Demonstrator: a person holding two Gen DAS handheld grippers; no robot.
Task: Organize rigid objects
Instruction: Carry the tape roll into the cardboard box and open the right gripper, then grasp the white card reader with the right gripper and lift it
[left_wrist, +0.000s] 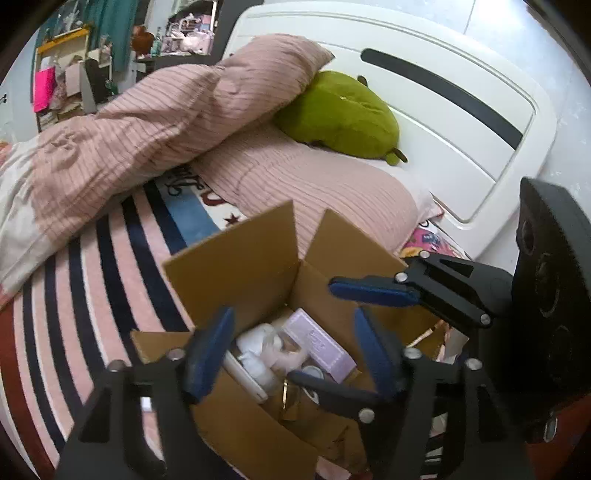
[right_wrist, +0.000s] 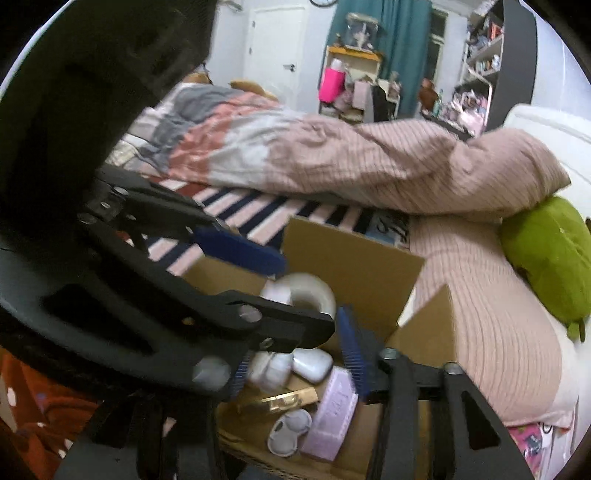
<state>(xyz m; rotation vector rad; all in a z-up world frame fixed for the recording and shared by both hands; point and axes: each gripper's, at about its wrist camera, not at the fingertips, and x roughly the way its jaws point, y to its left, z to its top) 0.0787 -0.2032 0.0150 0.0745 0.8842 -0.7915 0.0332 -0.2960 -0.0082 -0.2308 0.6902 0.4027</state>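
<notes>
Two tongs, left (left_wrist: 291, 350) and right (right_wrist: 295, 354), both released over one cardboard box (left_wrist: 236, 258); one lilac case (right_wrist: 332, 417) inside.

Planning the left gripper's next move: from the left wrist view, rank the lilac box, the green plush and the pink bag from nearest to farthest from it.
1. Lilac box: inside the cardboard box, just ahead of the left gripper.
2. Green plush: on the bed against the headboard, ahead and to the right.
3. Pink bag: across the room, far left.
</notes>
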